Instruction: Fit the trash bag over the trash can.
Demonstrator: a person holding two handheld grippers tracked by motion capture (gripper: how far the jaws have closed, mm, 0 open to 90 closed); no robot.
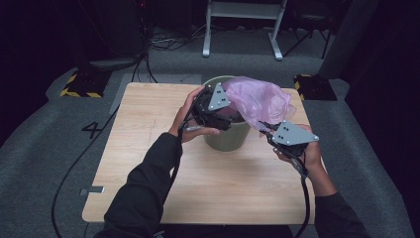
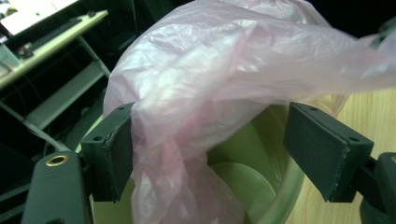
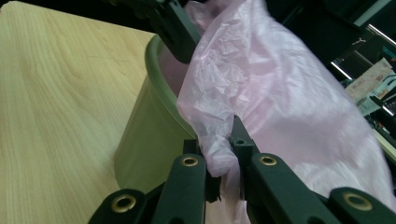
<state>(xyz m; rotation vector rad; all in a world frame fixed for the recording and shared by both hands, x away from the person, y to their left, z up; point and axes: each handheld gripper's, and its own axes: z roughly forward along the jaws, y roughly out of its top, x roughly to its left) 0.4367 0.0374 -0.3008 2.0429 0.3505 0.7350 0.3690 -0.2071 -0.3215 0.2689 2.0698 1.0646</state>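
Bag (image 1: 260, 99): pink plastic, draped over the green bin (image 1: 225, 136) on the bench (image 1: 148, 148).
Left hand-held gripper (image 2: 210, 149): jaws wide apart, bag loose between.
Right hand-held gripper (image 3: 219, 158): clamped on bag edge.

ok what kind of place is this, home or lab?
Likely a lab or recording studio, not a home: a lone wooden table on grey carpet, black surrounds, hazard-striped blocks on the floor, loose cables and a white equipment stand behind.
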